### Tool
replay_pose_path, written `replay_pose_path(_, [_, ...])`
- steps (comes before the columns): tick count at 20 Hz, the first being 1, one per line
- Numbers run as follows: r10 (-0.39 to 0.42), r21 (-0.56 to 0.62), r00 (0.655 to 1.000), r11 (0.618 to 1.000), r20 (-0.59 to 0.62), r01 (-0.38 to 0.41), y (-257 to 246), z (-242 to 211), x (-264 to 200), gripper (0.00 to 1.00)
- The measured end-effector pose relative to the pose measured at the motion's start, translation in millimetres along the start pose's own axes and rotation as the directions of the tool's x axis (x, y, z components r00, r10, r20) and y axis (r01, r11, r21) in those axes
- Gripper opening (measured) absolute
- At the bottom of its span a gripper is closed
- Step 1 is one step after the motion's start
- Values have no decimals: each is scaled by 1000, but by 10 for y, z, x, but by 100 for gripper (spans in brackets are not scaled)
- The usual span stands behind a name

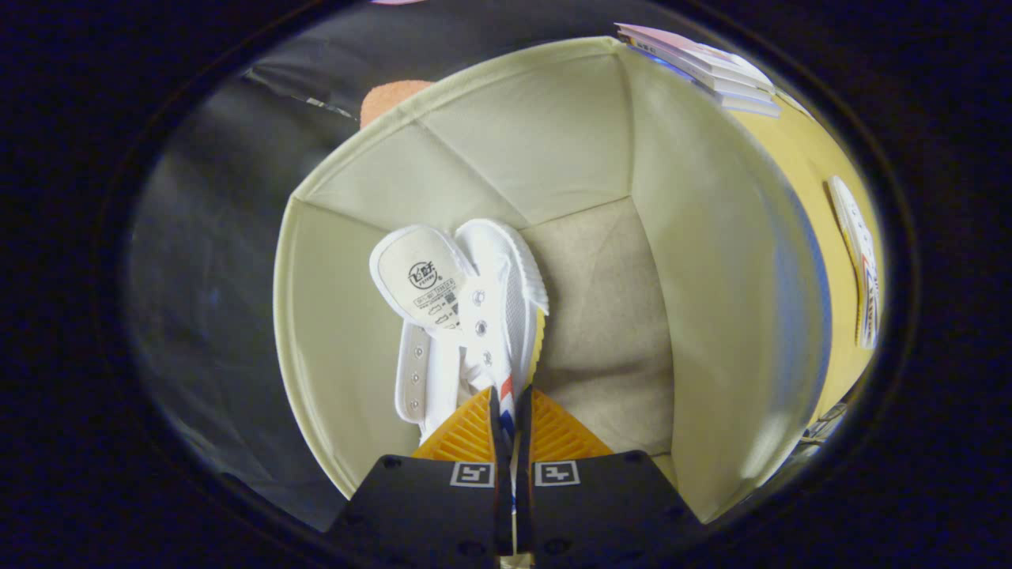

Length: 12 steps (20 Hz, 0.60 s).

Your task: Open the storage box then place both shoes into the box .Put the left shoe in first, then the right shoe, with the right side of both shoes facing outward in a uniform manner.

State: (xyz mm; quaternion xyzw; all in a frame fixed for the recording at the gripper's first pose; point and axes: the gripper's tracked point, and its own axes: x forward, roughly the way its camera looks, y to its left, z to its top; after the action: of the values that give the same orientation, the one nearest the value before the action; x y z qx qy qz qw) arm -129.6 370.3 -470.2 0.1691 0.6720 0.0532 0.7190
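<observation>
Storage box [553, 150] open, its top clear; gripper [511, 415] clamped narrowly on the heel edge of one white shoe [474, 316], both fingers [466, 433] pressing it, with the shoe hanging inside the box, toe down, near the box's left wall and apparently above its floor. Judged progress: opening done, first shoe being lowered, not yet released; a second shoe would remain. Which shoe this is cannot be told. Count: one box, one shoe, one stack of books [704, 67] beyond the box's far right corner, on the yellow table [798, 150]
</observation>
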Motion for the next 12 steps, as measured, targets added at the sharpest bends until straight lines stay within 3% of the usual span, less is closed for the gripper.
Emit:
replay_pose_path(1, [-15, -12, 1000, 1000, -11, 14, -10, -4, 17, 5])
replay_pose_path(3, [-59, -58, 997, 997, -52, 56, -99, -101, 51, 16])
replay_pose_path(4, [-46, -75, 995, 996, -92, 39, -88, -139, 25, 16])
replay_pose_path(6, [16, -86, 995, 996, -100, -24, -24, -150, -73, 37])
replay_pose_path(12, [172, -35, 984, 984, -39, -173, -27, 22, -579, 34])
